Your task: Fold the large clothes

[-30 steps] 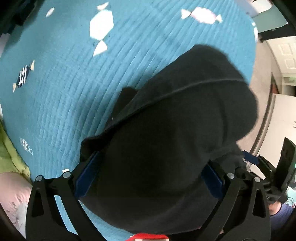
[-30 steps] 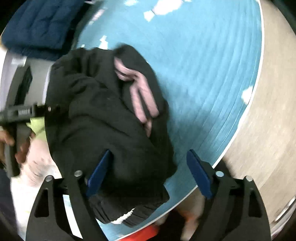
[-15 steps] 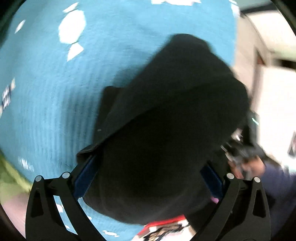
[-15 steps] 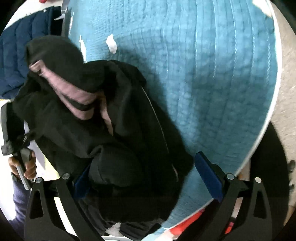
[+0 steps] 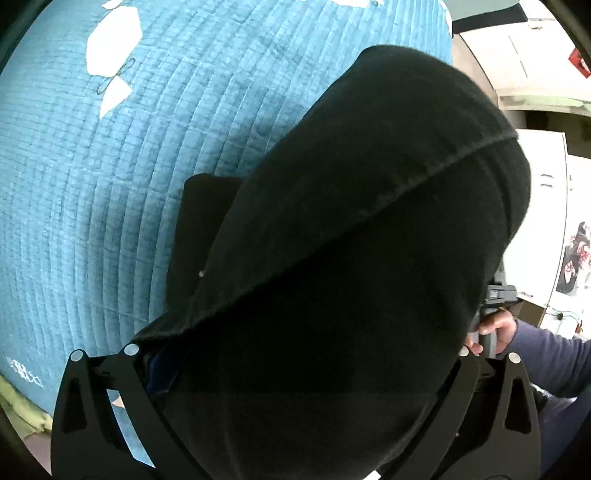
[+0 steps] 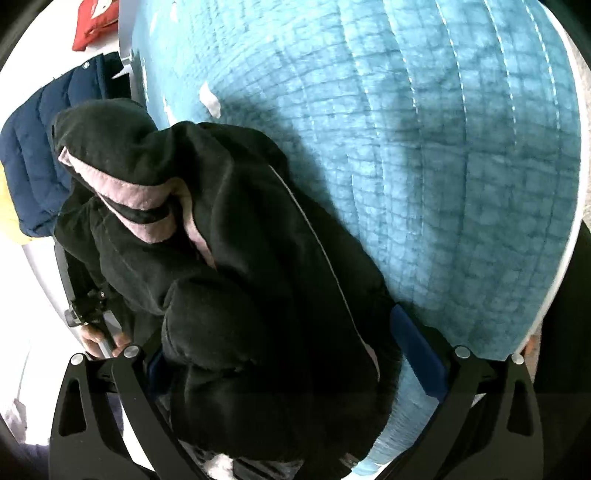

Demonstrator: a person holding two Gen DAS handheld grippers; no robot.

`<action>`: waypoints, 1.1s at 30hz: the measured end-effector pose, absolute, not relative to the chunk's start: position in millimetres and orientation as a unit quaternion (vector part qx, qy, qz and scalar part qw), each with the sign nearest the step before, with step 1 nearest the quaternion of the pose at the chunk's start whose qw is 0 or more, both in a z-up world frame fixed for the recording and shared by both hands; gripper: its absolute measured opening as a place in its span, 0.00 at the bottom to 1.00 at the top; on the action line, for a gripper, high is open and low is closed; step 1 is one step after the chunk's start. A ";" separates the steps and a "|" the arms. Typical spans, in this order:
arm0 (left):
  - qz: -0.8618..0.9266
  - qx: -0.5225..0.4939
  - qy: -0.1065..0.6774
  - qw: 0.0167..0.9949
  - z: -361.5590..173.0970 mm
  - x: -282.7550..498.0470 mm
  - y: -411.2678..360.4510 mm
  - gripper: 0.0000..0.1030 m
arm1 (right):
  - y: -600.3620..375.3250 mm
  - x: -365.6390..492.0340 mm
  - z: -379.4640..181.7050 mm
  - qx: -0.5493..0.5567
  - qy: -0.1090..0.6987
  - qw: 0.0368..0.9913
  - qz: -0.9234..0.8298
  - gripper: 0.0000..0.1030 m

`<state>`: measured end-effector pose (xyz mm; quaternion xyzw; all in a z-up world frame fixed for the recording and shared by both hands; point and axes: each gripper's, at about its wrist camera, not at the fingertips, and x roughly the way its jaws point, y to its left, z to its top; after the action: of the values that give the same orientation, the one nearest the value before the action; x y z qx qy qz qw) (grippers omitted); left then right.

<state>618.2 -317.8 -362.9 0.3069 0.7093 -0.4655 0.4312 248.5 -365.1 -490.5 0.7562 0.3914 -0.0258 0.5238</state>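
Observation:
A bulky black hooded garment [image 5: 351, 221] lies bunched on the teal quilted bedspread [image 5: 110, 184]. My left gripper [image 5: 303, 362] points steeply down over it with its jaws wide and the cloth bulging between them. One blue pad [image 5: 159, 369] shows; the other is hidden under the fabric. In the right wrist view the same garment [image 6: 240, 258] shows a pink lining [image 6: 140, 195]. My right gripper [image 6: 288, 354] straddles its near end, jaws spread as wide as they go. Its right pad [image 6: 417, 350] is beside the cloth, against the bedspread [image 6: 443, 147].
A navy puffer jacket [image 6: 33, 166] and a red cushion [image 6: 92, 26] lie beyond the bed's far side. The person's hand [image 5: 495, 328] and blue sleeve show past the garment. White cabinets [image 5: 535, 192] stand beyond the bed edge.
My right gripper's jaws have spread wider and it has sunk towards the bed edge, rolling as it went. The garment bundle now fills more of both views.

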 end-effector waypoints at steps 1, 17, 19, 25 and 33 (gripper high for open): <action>-0.470 0.302 0.710 0.429 -356.2 617.0 -317.1 0.97 | -364.5 247.4 -491.1 0.756 0.390 0.525 -0.021 0.94; -0.436 0.190 0.715 0.513 -326.3 720.0 -237.9 0.96 | -385.4 240.9 -484.1 0.737 0.413 0.535 0.017 0.94; -0.426 0.197 0.734 0.491 -353.8 721.7 -239.9 0.96 | -386.7 243.8 -486.2 0.739 0.413 0.533 0.017 0.94; -0.442 0.195 0.758 0.438 -405.9 713.4 -258.9 0.96 | -388.7 264.2 -486.2 0.739 0.414 0.532 0.011 0.94; -0.439 0.149 0.779 0.421 -437.1 712.6 -255.3 0.97 | -393.4 271.2 -497.6 0.744 0.408 0.528 -0.004 0.95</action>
<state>712.6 -255.3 -437.1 0.1491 0.7793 -0.4394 0.4212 271.2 -393.4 -497.6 0.7442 0.4085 -0.0045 0.5285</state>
